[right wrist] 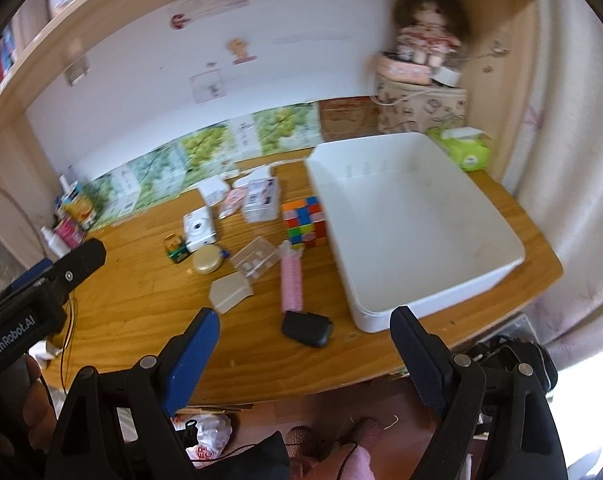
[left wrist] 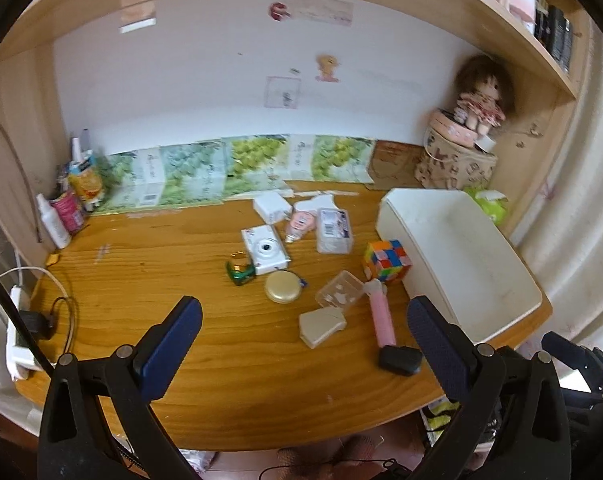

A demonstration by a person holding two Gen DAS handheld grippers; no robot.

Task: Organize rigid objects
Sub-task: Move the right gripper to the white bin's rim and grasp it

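Observation:
Small items lie scattered on the wooden desk: a white camera, a colour cube, a round gold tin, a clear plastic case, a beige case, a pink stick and a black pouch. An empty white bin stands at the right. My left gripper hovers open above the desk's front, nothing between its fingers. My right gripper is open too, near the black pouch and the bin's front corner.
Bottles and tubes crowd the back left corner. A doll on boxes and a green tissue pack sit at the back right. A power strip with cables hangs off the left edge. Shelves run overhead.

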